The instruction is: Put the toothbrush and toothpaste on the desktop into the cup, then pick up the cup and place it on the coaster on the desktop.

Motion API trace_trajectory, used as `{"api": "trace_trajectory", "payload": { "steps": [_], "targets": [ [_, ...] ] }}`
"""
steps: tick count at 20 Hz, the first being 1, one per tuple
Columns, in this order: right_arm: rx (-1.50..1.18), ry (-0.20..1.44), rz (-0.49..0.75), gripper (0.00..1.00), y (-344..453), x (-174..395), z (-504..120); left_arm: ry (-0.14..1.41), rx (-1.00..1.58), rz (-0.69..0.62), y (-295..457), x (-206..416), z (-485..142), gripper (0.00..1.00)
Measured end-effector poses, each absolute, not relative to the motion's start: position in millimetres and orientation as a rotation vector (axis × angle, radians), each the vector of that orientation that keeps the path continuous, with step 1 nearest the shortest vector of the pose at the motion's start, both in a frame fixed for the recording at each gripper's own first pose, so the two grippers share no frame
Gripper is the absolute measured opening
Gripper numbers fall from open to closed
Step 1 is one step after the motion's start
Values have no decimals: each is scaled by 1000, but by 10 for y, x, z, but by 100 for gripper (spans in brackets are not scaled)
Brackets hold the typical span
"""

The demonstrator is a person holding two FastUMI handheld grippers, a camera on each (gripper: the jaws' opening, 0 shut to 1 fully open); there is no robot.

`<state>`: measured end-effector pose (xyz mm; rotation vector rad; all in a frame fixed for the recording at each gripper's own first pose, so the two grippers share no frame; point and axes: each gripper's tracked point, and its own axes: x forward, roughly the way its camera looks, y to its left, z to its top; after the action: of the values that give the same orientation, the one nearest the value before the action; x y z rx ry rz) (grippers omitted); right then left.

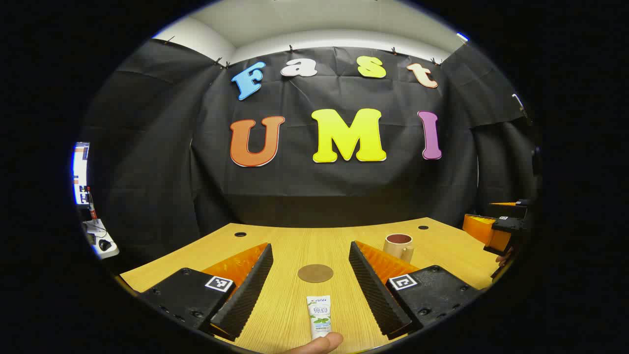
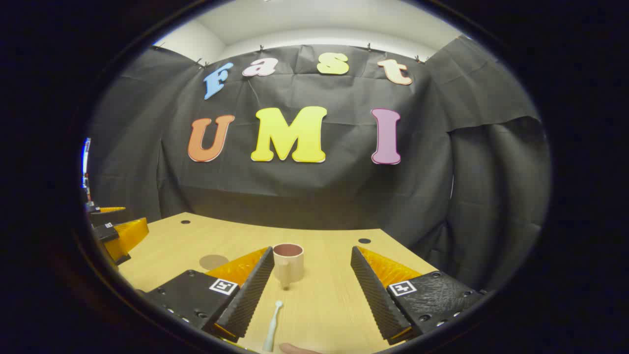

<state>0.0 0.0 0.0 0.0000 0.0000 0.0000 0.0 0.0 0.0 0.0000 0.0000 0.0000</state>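
Right now the left gripper [image 1: 310, 280] is hovering low over the near edge of the desktop [image 1: 442, 246] with its fingers spread wide, nothing between them but air. Just ahead of it the toothpaste [image 1: 319, 316] is lying flat, lengthways between the two fingers and touching neither, its near end close to a fingertip of a person's hand [image 1: 322, 342] at the bottom of the left gripper view. Beyond the tube the coaster [image 1: 315, 273] is sitting flat toward the middle of the desktop, and the cup [image 1: 399, 246] is standing upright farther right, toward the far edge.

Meanwhile the right gripper [image 2: 311, 285] is waiting equally wide apart and empty. The toothbrush [image 2: 273, 327] is lying near the near edge, closer to that gripper's left finger, pointing roughly at the cup [image 2: 288, 262]; which end carries the bristles is hard to tell.

Judging by looks, the tube is going to be light and soft, liable to squash or slide, so pinching across its flat body near the middle seems safest. The brush is probably stiff, thin and light, lying low on the wood; gripping mid-handle should keep it from pivoting. The cup looks rigid and heavier, best clamped across its wall.
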Motion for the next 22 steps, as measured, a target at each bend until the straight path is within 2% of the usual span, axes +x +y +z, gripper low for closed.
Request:
{"api": "trace_trajectory", "payload": {
  "steps": [1, 7, 9, 10, 14, 18, 19, 20, 22],
  "targets": [
    [-6, -2, -5, 95, -9, 0, -1, 0, 1, 1, 2, 14, 3, 99],
    [-1, 6, -10, 99, -36, 7, -43, -4, 3, -2, -13, 18, 32, 99],
    [0, 9, -10, 95, -34, 9, -58, -7, 1, -3, -34, -4, 29, 99],
    [2, 11, -8, 99, -38, 10, -69, -6, 1, -3, -42, 1, 18, 99],
    [10, 22, -7, 95, -47, 25, -107, 3, -5, -5, -63, 14, -9, 99],
    [9, 40, -2, 99, -28, 43, -187, 5, -5, -2, -46, 2, -19, 99],
    [9, 50, 0, 95, -23, 56, -227, 6, -6, -2, -53, 9, -22, 99],
    [8, 57, 3, 98, -10, 69, -261, 7, -8, -2, -52, 5, -33, 99],
    [6, 75, 4, 95, 7, 91, -336, 7, -9, -2, -56, 0, -33, 99]
  ]
}}
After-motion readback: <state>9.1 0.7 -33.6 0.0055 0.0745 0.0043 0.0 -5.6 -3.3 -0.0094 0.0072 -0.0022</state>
